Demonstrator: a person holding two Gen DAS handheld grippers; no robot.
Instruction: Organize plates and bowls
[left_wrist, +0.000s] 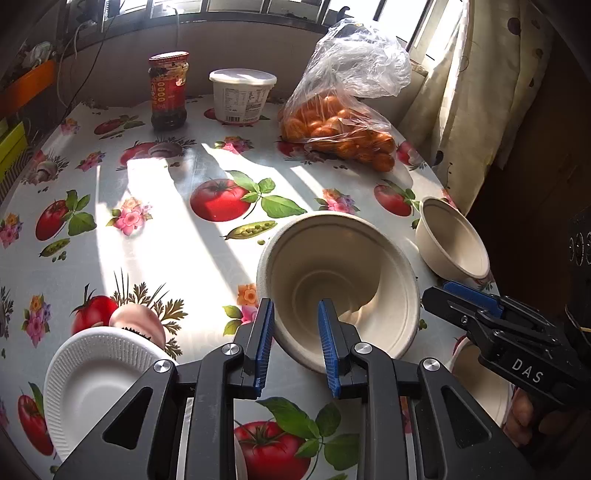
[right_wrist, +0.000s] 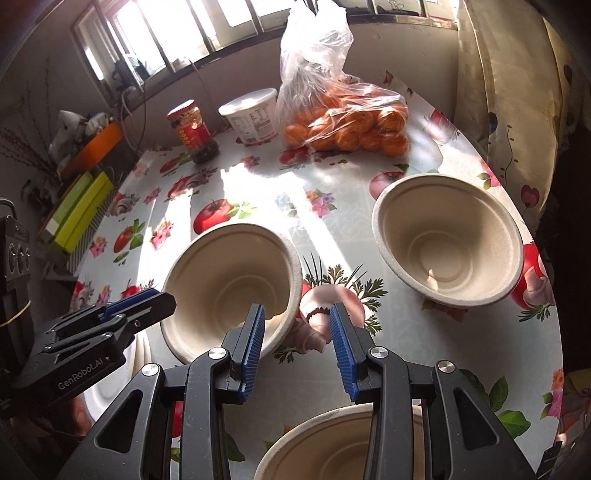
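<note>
We see the left gripper with fingers parted around the near rim of a beige pulp bowl on the desk, not pressing it; the right gripper hangs open and empty; the bowl looks light, stiff, crushable, so we would pinch its rim gently; a second bowl stands well apart.

"DAS" on right claw, "GenRobot.AI" on left claw

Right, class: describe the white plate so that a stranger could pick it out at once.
Start at the table with the tomato-print cloth and go to its near left edge. There lies the white plate, beside the left gripper. Unlike the beige bowls, it is shallow, bright white, with a ribbed rim.
</note>
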